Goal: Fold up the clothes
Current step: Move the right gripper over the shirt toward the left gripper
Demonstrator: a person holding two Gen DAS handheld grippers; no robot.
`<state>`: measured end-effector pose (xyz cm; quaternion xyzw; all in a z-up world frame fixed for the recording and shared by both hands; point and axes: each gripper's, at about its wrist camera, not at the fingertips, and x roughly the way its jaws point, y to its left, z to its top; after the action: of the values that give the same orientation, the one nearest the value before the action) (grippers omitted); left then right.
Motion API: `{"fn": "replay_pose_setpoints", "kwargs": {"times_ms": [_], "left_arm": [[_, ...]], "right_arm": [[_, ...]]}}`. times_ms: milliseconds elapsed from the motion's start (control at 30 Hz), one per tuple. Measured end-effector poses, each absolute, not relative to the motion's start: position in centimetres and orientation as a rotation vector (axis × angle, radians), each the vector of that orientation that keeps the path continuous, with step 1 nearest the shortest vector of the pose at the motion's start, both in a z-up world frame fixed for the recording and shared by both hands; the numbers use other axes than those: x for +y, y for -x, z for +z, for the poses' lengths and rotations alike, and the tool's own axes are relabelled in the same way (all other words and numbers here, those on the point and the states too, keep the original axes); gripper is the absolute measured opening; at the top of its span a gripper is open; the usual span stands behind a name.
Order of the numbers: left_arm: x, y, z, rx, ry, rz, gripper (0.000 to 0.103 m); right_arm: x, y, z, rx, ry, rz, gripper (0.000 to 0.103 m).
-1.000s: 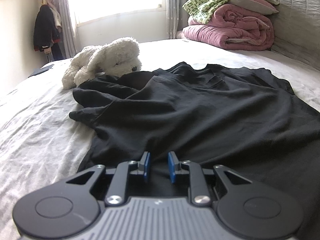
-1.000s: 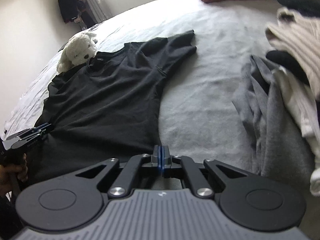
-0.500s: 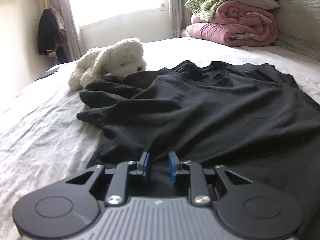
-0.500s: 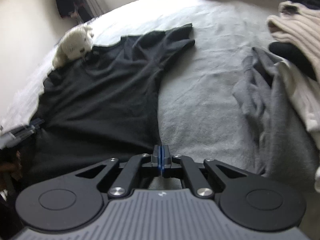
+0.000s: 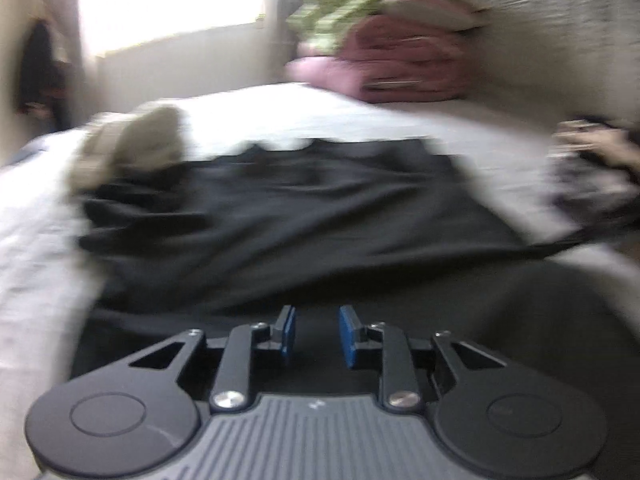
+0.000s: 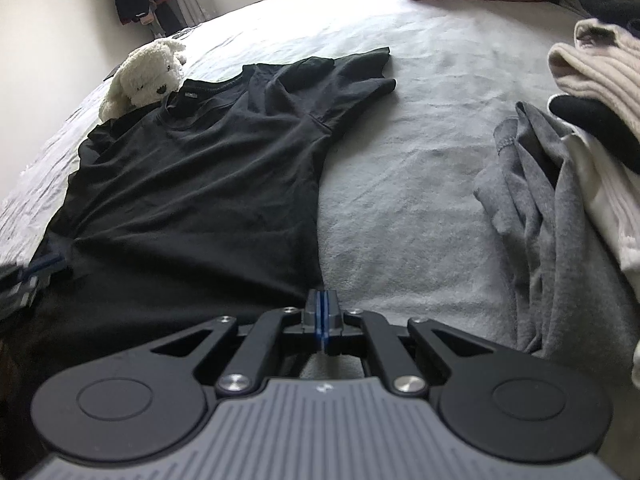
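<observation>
The left gripper point(image 5: 316, 332) is opening, with a gap between its blue pads and nothing pinched. The right gripper point(image 6: 322, 312) is squeezed tight at the bottom edge of the black T-shirt point(image 6: 192, 184). The shirt lies flat on the grey bed point(image 6: 400, 184), its collar by a white stuffed dog point(image 6: 148, 72).

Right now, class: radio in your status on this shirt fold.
Left gripper opening, empty. Right gripper shut at black T-shirt hem. Plush dog overlapping its collar.

I see a black shirt point(image 6: 192, 184) of soft, matt cloth. The toy dog point(image 6: 148, 74) looks fluffy. The bed cover point(image 6: 400, 184) looks fuzzy. My gripper's plastic is matt black, its bolts shiny metal.
</observation>
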<state>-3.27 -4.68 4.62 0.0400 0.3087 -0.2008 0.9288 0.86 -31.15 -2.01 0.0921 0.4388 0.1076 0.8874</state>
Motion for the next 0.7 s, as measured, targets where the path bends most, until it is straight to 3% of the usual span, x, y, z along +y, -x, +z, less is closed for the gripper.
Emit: {"fn": "replay_pose_setpoints", "kwargs": {"times_ms": [233, 533, 700], "left_arm": [[-14.6, 5.1, 2.0, 0.664, -0.186, -0.514, 0.029], [-13.9, 5.5, 1.9, 0.684, -0.210, -0.481, 0.030], [-14.1, 5.6, 1.7, 0.673, -0.209, -0.467, 0.030]], "right_arm": [[-31.2, -1.0, -2.0, 0.896, -0.187, 0.249, 0.001], [-31.4, -0.7, -2.1, 0.877, -0.199, 0.270, 0.000], [-32.0, 0.1, -1.6, 0.861, -0.254, 0.288, 0.017]]}}
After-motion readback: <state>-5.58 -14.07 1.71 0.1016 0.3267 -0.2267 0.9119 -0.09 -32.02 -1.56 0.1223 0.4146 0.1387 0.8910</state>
